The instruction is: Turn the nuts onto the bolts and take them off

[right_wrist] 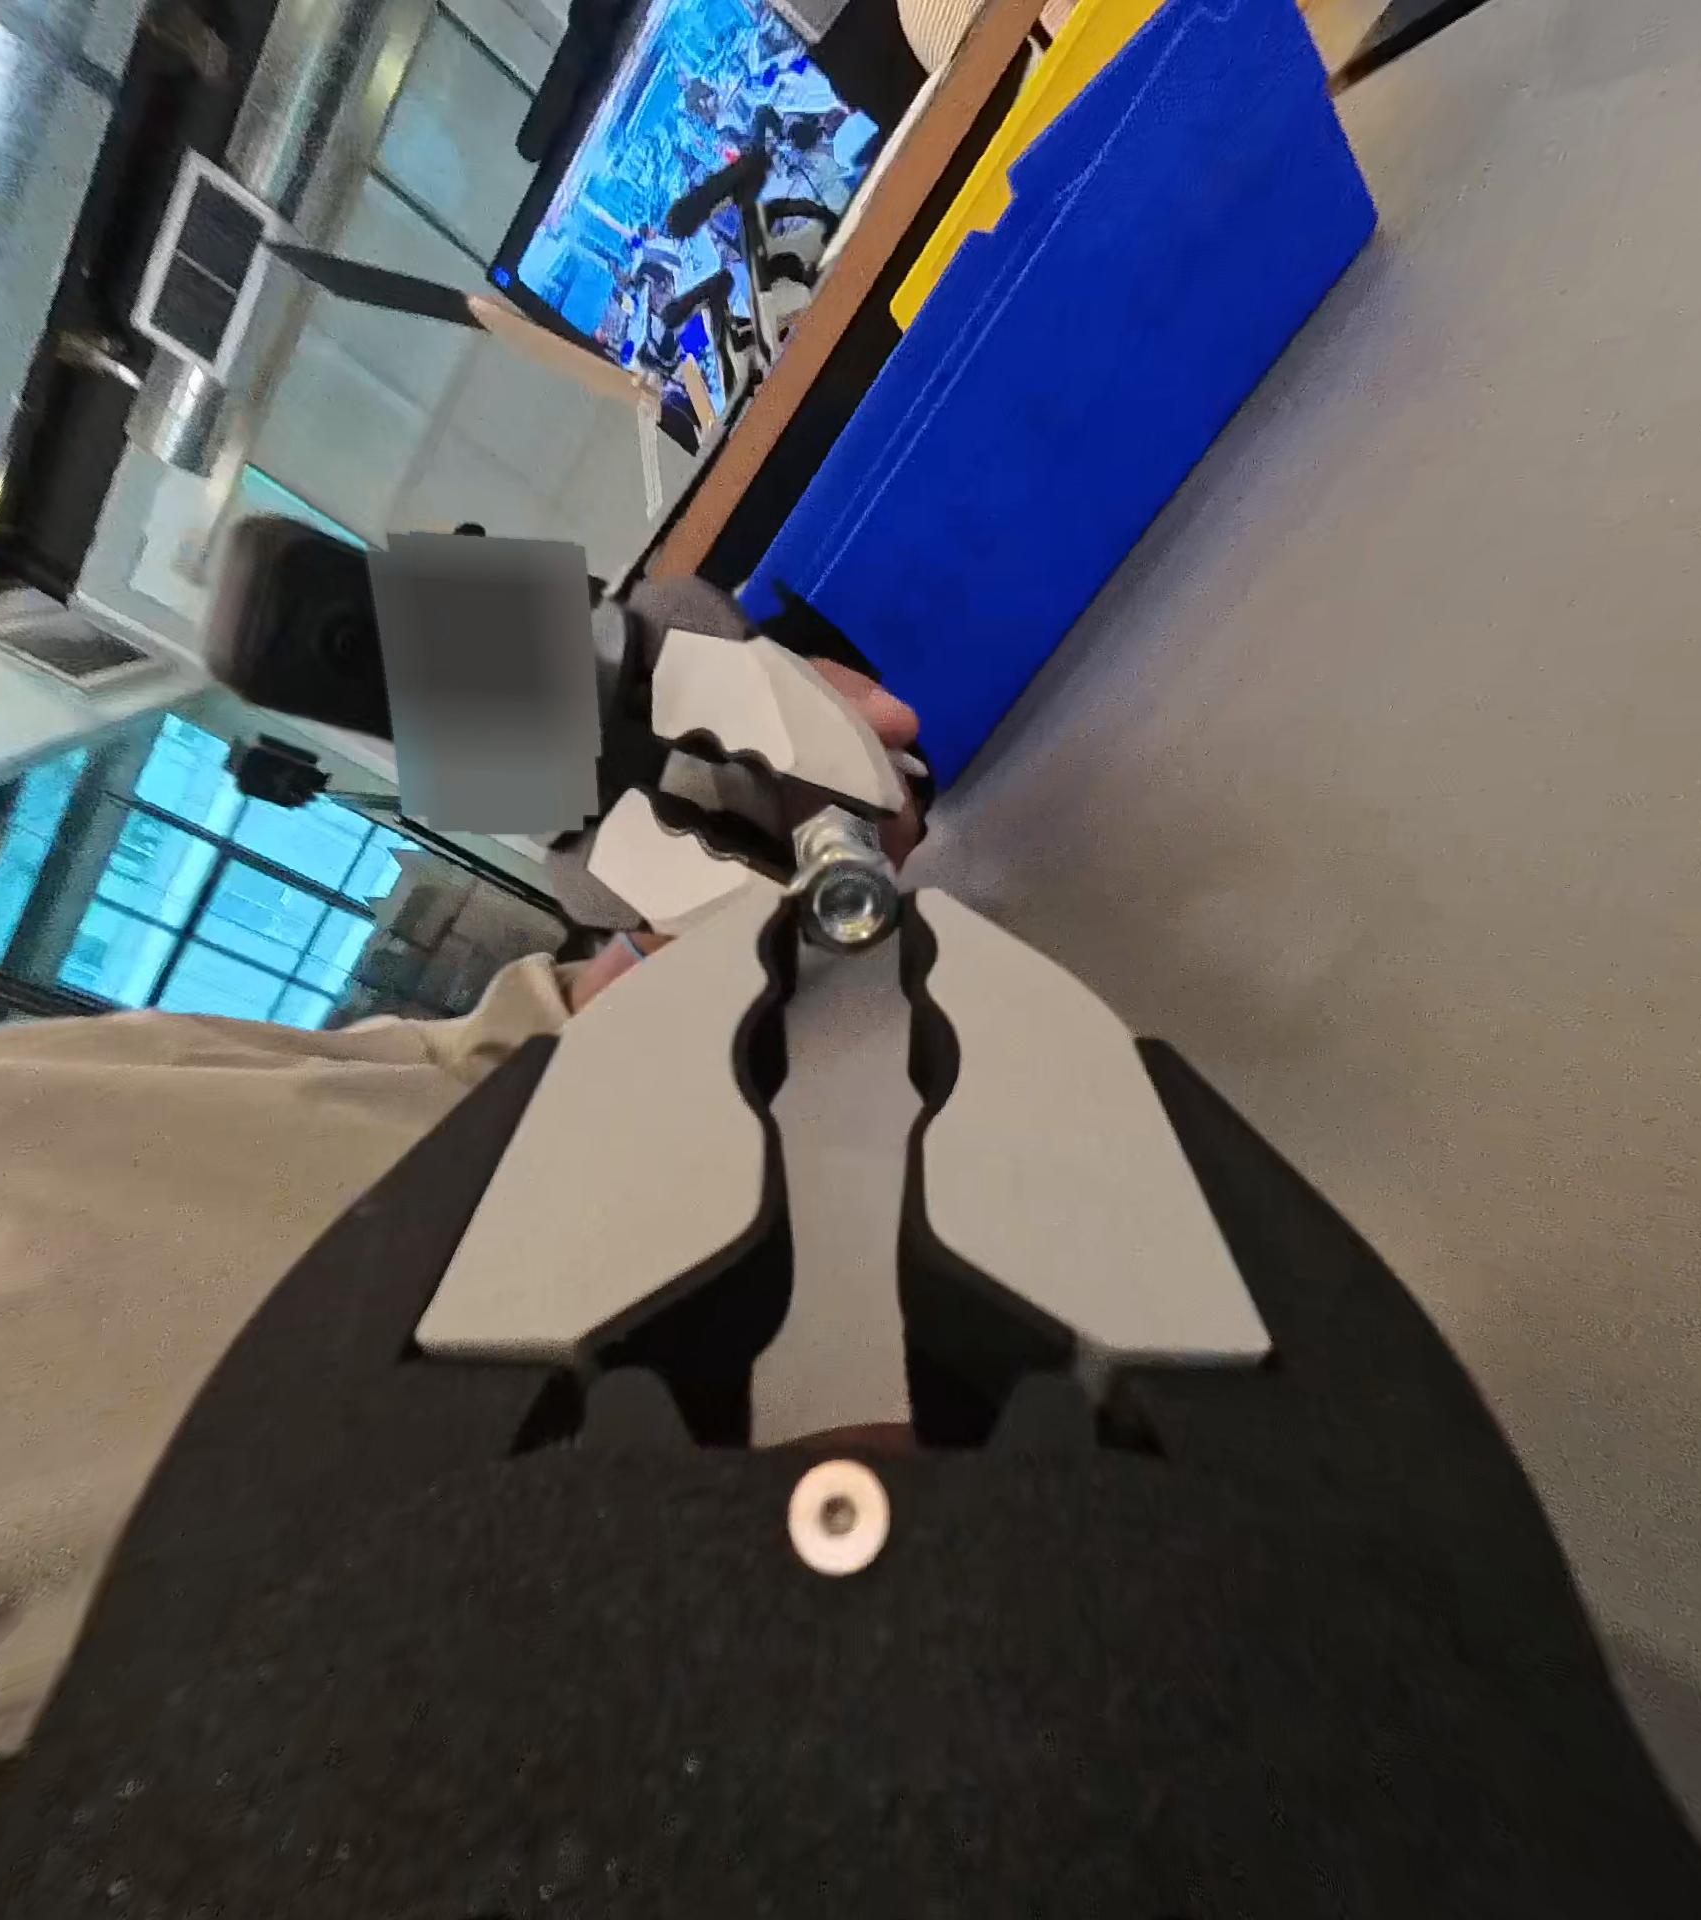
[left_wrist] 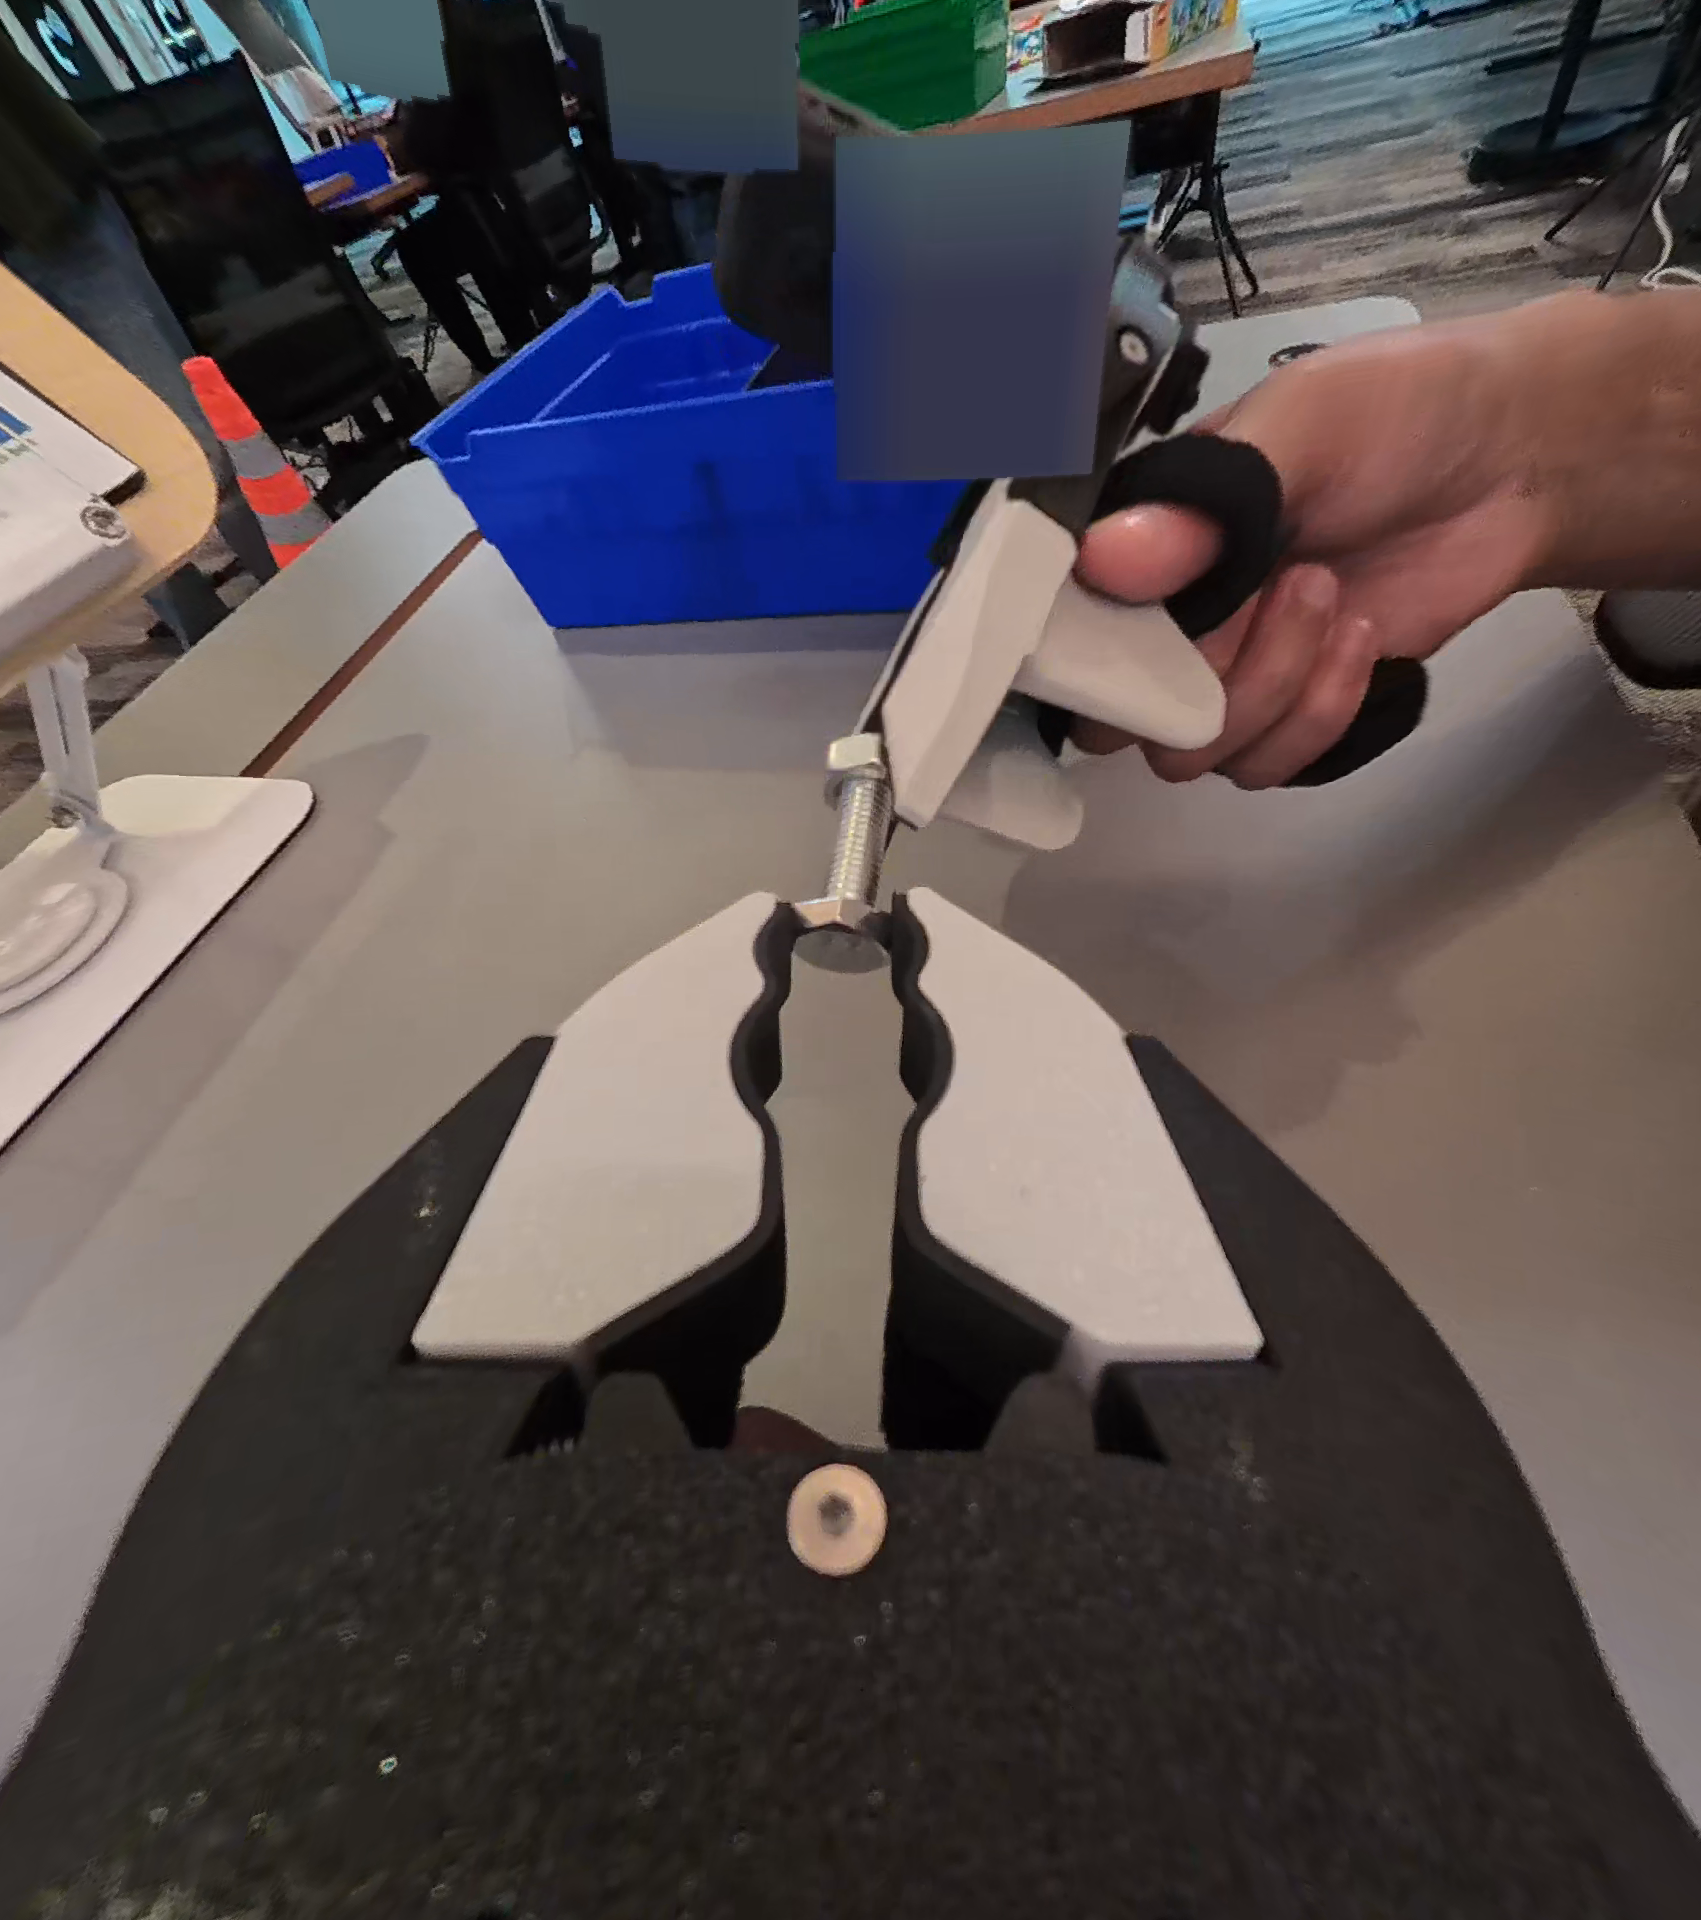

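The bolt (left_wrist: 856,831) is clamped by its hex head in the left gripper (left_wrist: 841,925), above the grey surface (left_wrist: 513,831), while the right gripper (right_wrist: 846,914) is clenched on the nut (left_wrist: 854,752) at the threaded tip. For a clean turn, the nut is best kept square to the shank (cross-threading is the likely fault) and the head held firm. The bolt is bright silver steel, threaded along its length.

A silver bolt (left_wrist: 856,842) with a silver nut (left_wrist: 854,755) stands out against a plain grey table (left_wrist: 534,790). Both the left claw (left_wrist: 841,920) and the right claw (right_wrist: 846,914) have pale grey fingers with black inner edges on speckled black bodies. Behind them sit a bright blue bin (left_wrist: 680,499) and an orange cone (left_wrist: 254,457) banded in grey.
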